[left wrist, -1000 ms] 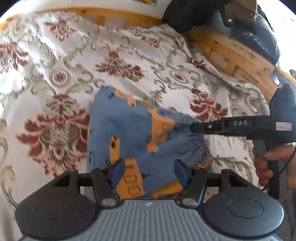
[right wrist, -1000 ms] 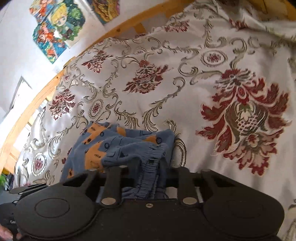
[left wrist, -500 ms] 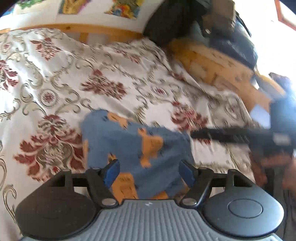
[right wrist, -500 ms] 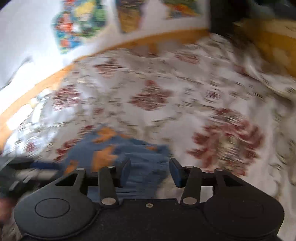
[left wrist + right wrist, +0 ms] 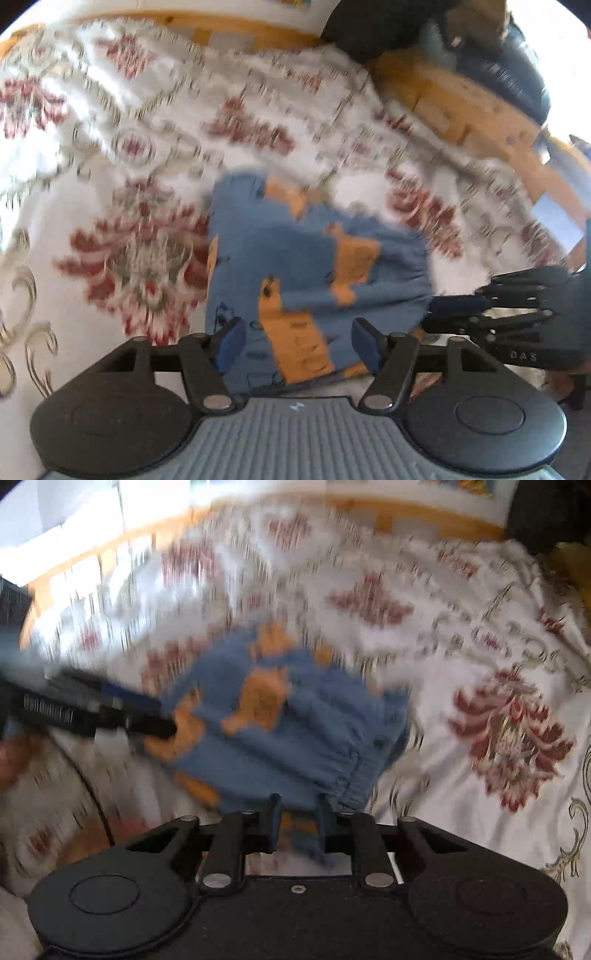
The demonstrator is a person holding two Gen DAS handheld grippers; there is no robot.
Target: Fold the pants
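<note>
The blue pants with orange patches [image 5: 314, 266] lie folded into a small bundle on the patterned bedspread. My left gripper [image 5: 299, 345] hovers open over the bundle's near edge, nothing between its blue pads. My right gripper [image 5: 297, 823] has its fingers close together, with the gathered waistband edge of the pants [image 5: 295, 731] pinched between them. In the left wrist view the right gripper [image 5: 432, 314] meets the bundle's right edge. In the right wrist view the left gripper [image 5: 162, 720] is at the bundle's left edge. Both views are motion-blurred.
The white bedspread with red floral motifs [image 5: 129, 258] covers the bed. A wooden bed frame [image 5: 461, 107] runs along the back and right, with a dark bag [image 5: 509, 74] on it. A person's hand [image 5: 7, 760] holds the left gripper's handle.
My right gripper, shut on the pants a second ago, opened and has shut again on the waistband edge. My left gripper stayed open over the bundle. Both cameras shifted.
</note>
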